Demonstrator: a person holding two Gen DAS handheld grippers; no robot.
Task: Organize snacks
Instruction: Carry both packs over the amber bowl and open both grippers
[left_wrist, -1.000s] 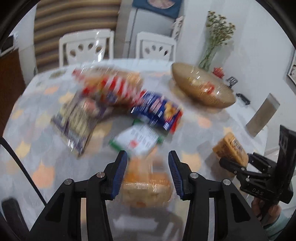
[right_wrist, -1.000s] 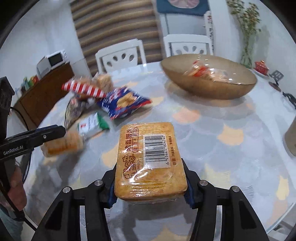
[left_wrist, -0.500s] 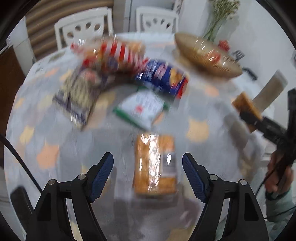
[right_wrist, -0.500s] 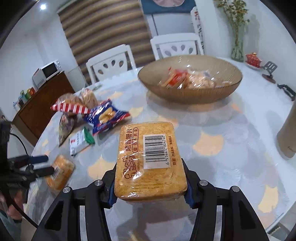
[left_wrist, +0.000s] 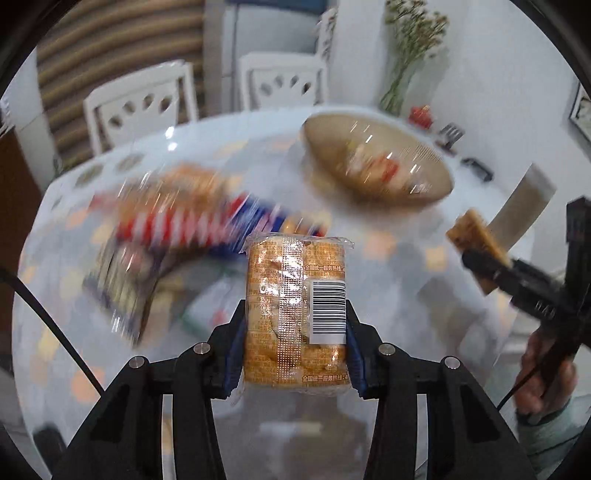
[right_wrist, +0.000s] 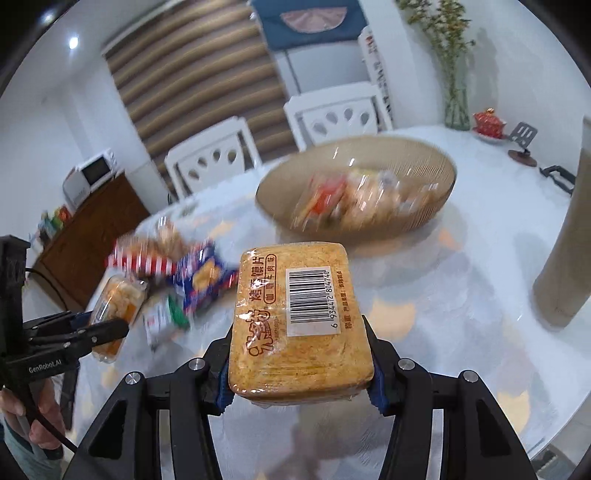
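My left gripper (left_wrist: 295, 350) is shut on an orange cracker pack (left_wrist: 295, 314) with a barcode, held above the table. It also shows in the right wrist view (right_wrist: 114, 310). My right gripper (right_wrist: 299, 373) is shut on an orange bread-slice pack (right_wrist: 295, 317), lifted and facing a tan bowl (right_wrist: 436, 206) that holds several snacks. That bowl shows in the left wrist view (left_wrist: 424, 181). Loose snack bags lie on the table: a red-striped bag (right_wrist: 140, 258), a blue bag (right_wrist: 203, 280) and a green-white packet (right_wrist: 162, 317).
The round table (right_wrist: 443, 332) has a patterned cover. A tall beige cylinder (right_wrist: 565, 251) stands at the right. Two white chairs (right_wrist: 210, 158) stand behind the table. A flower vase (right_wrist: 456, 103) and small items sit at the far right edge.
My left gripper closed on the orange cracker pack and lifted it off the table. My right gripper, holding its pack, moved closer to the bowl.
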